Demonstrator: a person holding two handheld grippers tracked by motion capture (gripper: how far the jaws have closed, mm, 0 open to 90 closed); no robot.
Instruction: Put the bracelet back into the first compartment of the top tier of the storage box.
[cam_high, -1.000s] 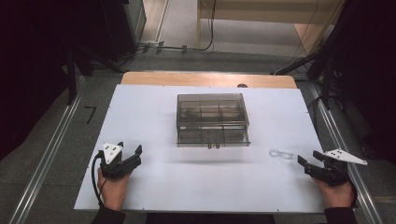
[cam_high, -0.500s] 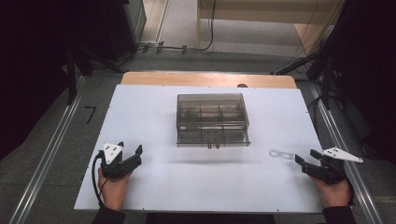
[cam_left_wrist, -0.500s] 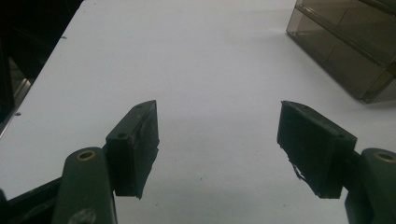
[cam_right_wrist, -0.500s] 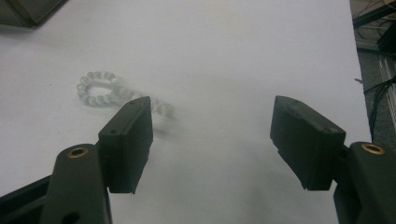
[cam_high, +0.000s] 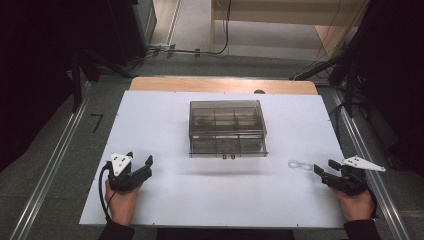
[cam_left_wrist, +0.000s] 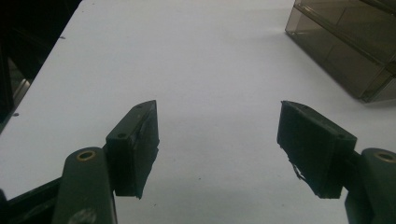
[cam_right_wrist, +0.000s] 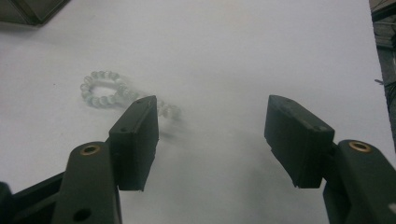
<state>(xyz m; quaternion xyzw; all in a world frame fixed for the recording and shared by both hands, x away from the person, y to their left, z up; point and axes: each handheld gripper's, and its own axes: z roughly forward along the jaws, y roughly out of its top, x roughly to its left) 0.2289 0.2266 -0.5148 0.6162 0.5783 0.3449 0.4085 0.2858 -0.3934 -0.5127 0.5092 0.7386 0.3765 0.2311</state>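
Closing a touch, the right gripper (cam_right_wrist: 212, 140) is narrowing its jaws, gaping with nothing between them. Lying just ahead, off its left jaw, is the bead bracelet (cam_right_wrist: 122, 93), stretching lengthwise toward the tool. Far off, the left gripper (cam_left_wrist: 217, 144) is idling, spread apart.

One bead bracelet (cam_high: 300, 164), one clear box (cam_high: 226, 128), two tongs.

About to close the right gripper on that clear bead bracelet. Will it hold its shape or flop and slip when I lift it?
Probably floppy: the bead bracelet lies in a loose twisted loop, so it would likely dangle. The small glossy beads look light but slippery, and may roll under the open right gripper, whose left pad sits beside one end.
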